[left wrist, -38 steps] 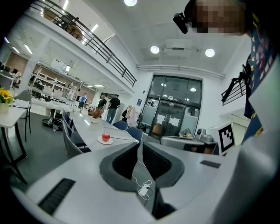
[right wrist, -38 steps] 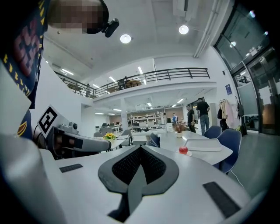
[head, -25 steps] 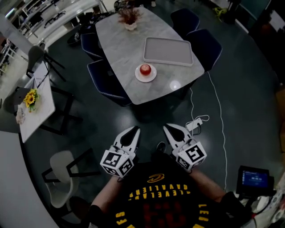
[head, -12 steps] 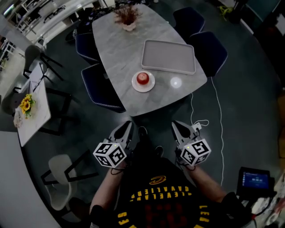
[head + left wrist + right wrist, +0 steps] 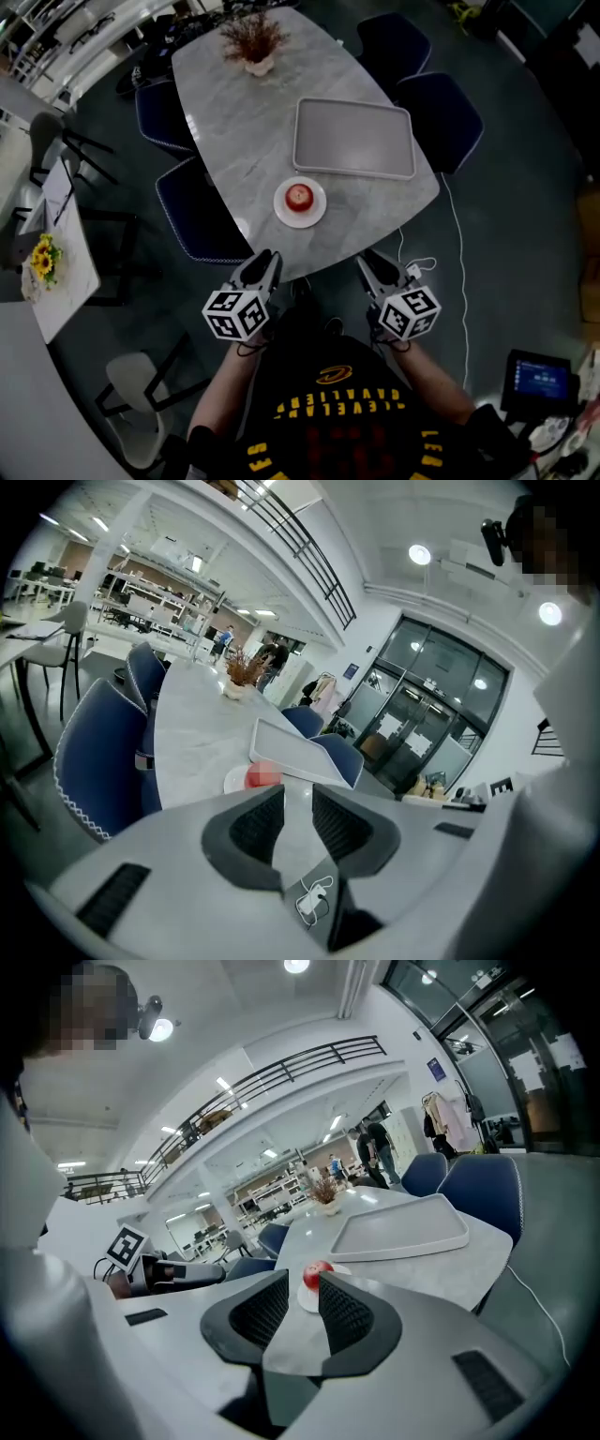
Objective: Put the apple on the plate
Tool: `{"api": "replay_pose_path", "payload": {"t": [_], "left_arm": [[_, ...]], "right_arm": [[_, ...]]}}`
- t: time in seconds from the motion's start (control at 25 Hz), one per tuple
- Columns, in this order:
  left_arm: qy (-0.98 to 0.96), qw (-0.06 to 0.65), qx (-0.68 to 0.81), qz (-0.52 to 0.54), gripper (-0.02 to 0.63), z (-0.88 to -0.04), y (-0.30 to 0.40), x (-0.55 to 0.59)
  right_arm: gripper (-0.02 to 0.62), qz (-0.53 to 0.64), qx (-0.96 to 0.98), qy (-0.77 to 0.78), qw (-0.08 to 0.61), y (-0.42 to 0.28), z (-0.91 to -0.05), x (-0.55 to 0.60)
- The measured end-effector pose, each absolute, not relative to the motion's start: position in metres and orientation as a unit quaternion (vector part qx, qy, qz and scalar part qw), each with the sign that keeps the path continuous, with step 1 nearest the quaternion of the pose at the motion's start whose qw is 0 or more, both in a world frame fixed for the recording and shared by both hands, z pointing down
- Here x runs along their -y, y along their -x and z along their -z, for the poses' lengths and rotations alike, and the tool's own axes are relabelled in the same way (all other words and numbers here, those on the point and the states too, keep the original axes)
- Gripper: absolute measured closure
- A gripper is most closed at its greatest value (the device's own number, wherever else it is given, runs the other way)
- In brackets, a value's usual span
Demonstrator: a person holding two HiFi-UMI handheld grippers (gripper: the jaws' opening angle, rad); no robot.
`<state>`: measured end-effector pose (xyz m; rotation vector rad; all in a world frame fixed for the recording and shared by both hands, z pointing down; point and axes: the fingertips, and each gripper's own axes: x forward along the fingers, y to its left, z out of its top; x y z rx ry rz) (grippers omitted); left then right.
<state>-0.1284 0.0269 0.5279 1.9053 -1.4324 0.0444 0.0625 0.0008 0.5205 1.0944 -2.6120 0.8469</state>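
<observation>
A red apple sits on a small white plate near the front edge of the grey marble table. Both grippers hang off the table, close to my body. The left gripper and the right gripper point at the table's front edge, each shut to a narrow slit with nothing held. Over the left gripper, its own view catches the apple on the plate. Just beyond the right gripper, the apple also shows in the right gripper view.
A grey rectangular tray lies behind the plate. A vase of dried plants stands at the far end. Blue chairs flank the table. A white cable runs over the dark floor at right.
I have stepped closer to the table, so it now lies nearer in the head view. Both grippers have come forward to just short of its front edge. The apple stays on the plate.
</observation>
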Motion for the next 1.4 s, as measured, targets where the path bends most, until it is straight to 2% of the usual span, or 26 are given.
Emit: {"api": "replay_pose_path", "payload": {"t": [0.2, 0.48, 0.76, 1.08, 1.4], "left_arm": [[-0.740, 0.391, 0.545, -0.048, 0.518, -0.562, 0.147, 0.007], [-0.707, 0.458, 0.533, -0.079, 0.518, -0.628, 0.172, 0.042], [-0.677, 0.488, 0.536, -0.127, 0.518, -0.689, 0.153, 0.094], [-0.655, 0.496, 0.547, -0.157, 0.518, -0.705, 0.171, 0.080], [-0.621, 0.529, 0.558, -0.152, 0.519, -0.727, 0.161, 0.105]], "right_arm": [[0.512, -0.292, 0.873, -0.374, 0.114, -0.045, -0.538, 0.032], [0.512, -0.333, 0.843, -0.395, 0.153, -0.038, -0.585, 0.071], [0.512, -0.390, 0.823, -0.360, 0.204, -0.035, -0.668, 0.132], [0.512, -0.422, 0.809, -0.319, 0.256, 0.020, -0.700, 0.121], [0.512, -0.453, 0.795, -0.280, 0.292, 0.024, -0.730, 0.149]]}}
